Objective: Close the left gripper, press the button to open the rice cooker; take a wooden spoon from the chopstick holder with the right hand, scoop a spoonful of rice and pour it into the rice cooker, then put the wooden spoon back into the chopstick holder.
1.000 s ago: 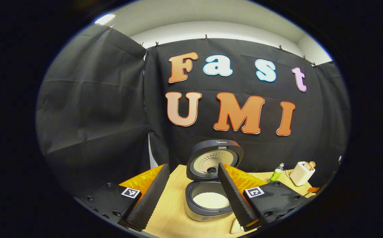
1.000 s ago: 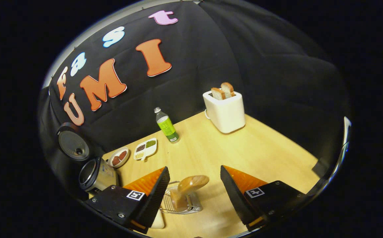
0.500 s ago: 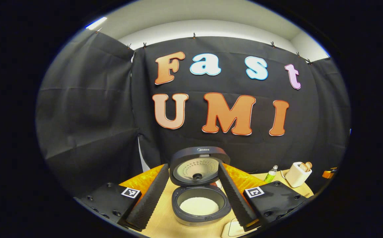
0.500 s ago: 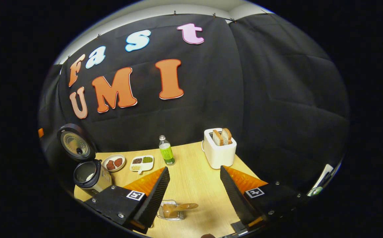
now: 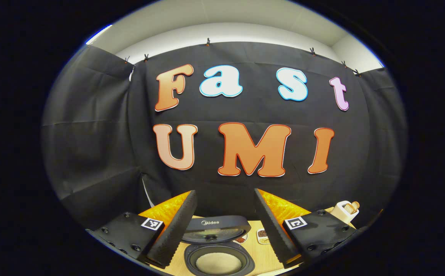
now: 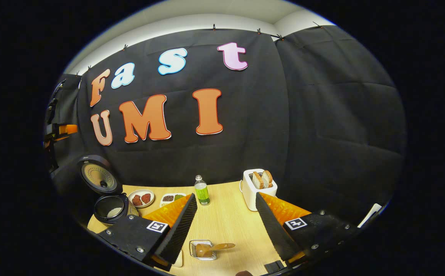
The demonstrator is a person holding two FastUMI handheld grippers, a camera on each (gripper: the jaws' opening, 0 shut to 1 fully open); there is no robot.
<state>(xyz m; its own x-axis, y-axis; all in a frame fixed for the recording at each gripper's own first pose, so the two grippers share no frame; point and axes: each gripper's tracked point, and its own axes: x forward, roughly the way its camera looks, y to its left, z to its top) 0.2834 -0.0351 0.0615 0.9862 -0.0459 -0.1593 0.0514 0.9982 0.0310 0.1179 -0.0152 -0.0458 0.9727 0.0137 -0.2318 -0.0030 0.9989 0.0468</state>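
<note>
Right tool (image 6: 226,224) hangs wide open and empty above the wooden spoon (image 6: 213,248) lying in the chopstick holder (image 6: 203,250) on the table (image 6: 230,214); a clean finish means backing straight off, clear of the spoon handle and the open rice cooker (image 6: 111,211).

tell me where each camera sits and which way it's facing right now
left gripper view: rides the left gripper, open, aimed level at the booth's back wall above the open rice cooker; its own two fingers show.
right gripper view: rides the right gripper, open, high over the table, facing the back wall; wooden spoon in the chopstick holder below.
shared: rice cooker, toaster, small dishes.
</note>
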